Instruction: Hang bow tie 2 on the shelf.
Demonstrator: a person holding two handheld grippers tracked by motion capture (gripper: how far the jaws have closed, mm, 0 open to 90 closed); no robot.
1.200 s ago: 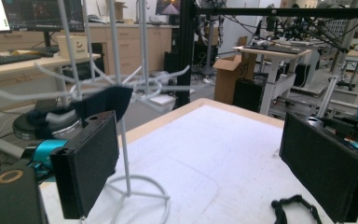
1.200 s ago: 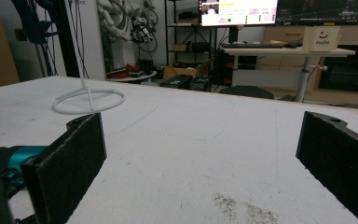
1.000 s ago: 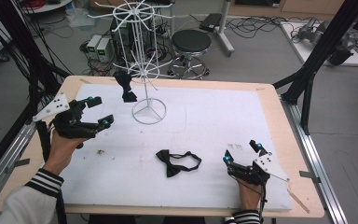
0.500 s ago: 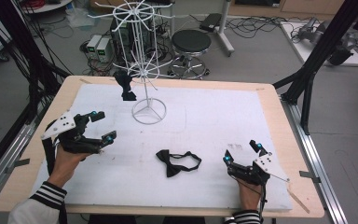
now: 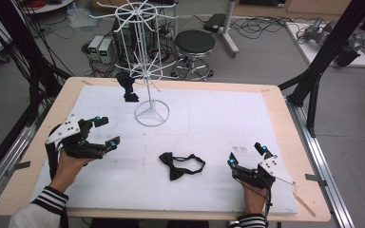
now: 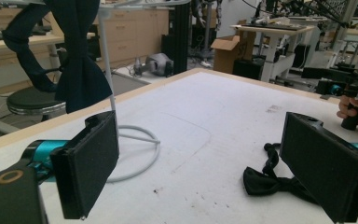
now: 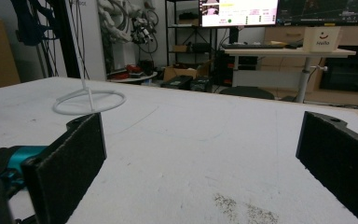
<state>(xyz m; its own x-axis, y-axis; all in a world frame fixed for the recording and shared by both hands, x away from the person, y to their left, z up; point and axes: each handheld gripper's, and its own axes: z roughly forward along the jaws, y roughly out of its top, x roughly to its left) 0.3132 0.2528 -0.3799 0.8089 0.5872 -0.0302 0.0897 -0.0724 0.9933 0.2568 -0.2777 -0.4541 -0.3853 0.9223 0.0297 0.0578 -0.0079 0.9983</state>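
Left gripper: held over the left part of the mat, jaws spread wide, nothing between them, pointed toward the middle of the mat.
Right gripper: parked low near the mat's front right corner, jaws spread too, nothing pinched.
Bow tie: laid flat on the mat, near the front, between the two grippers and touched by neither; in the left gripper view it's seen just past the right-hand jaw.
Rack: white wire thing, stood toward the back left of the mat on its ring base.
Second bow tie: hung from the rack's left side, clear of the mat.
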